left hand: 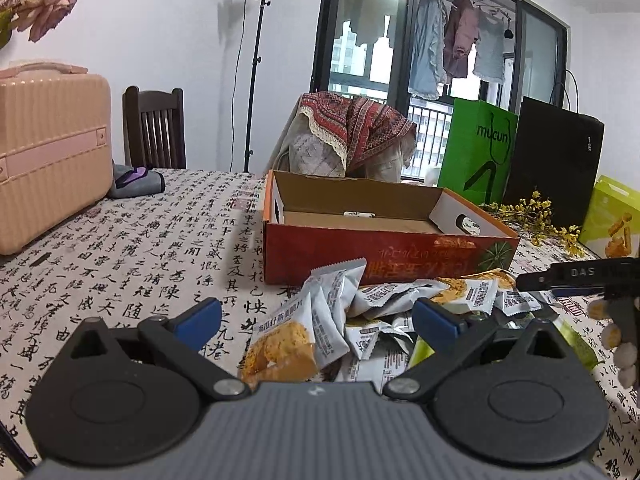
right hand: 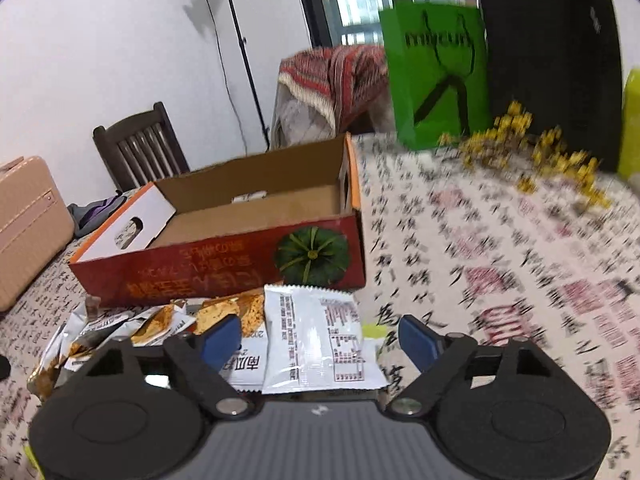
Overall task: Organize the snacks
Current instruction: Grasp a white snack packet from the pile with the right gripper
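Left wrist view: left hand-held gripper (left hand: pixel 316 316) seen spread wide, nothing held. Snack pile (left hand: pixel 384 312) found just ahead between fingers, on tabletop (left hand: pixel 132 248), in front of red cardboard box (left hand: pixel 384 236). Packets crinkly foil, flat.

Right wrist view: right hand-held gripper (right hand: pixel 320 338) seen partly open, unloaded. White packet (right hand: pixel 316 336) lies flat directly ahead between fingers, long axis pointing toward box (right hand: pixel 224 268). Right judged nearer.

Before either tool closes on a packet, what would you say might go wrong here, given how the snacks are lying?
1. The silver foil snack packets overlap in a loose heap, so the open left tool may pinch two at once.
2. The white packet lying print-side up sits flat between the open right tool's fingers; its slick foil could slip free.
3. The red cardboard box has a raised front wall, which a low carry may catch.
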### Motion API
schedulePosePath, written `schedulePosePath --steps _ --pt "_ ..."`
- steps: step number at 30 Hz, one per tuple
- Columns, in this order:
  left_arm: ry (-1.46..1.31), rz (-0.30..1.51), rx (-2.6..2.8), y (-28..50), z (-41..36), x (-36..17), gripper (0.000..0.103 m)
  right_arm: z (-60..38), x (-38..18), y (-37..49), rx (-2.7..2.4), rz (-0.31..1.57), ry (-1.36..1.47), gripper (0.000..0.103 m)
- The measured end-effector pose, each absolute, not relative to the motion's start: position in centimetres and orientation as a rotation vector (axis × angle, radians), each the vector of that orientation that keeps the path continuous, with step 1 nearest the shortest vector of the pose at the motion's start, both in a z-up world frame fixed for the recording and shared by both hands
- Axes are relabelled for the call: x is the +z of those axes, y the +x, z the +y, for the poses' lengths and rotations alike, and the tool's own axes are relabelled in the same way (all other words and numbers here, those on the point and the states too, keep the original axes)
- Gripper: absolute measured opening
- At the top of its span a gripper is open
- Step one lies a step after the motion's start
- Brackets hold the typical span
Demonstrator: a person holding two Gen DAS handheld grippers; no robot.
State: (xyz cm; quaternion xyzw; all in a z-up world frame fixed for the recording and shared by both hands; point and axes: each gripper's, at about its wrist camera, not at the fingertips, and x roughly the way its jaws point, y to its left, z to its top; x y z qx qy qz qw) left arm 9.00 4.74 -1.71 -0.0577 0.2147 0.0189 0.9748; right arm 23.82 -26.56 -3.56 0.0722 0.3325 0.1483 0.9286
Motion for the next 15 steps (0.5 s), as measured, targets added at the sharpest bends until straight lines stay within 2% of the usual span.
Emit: schedulePosePath --steps 2,3,15 --pt "-0.121 0.432 0.038 9.0 4.9 -1.8 0.103 -26.9 -4.1 24.2 0.335 0.700 0.202 0.059" --pt "-0.121 0.430 0.039 8.9 4.9 -1.8 0.103 -27.0 -4.2 24.2 0.344 0.700 0.212 0.054" --pt "-0.140 0.446 0.062 8.8 5.4 -1.7 0.103 -27.4 -2.6 20.5 0.321 0.572 0.176 0.049"
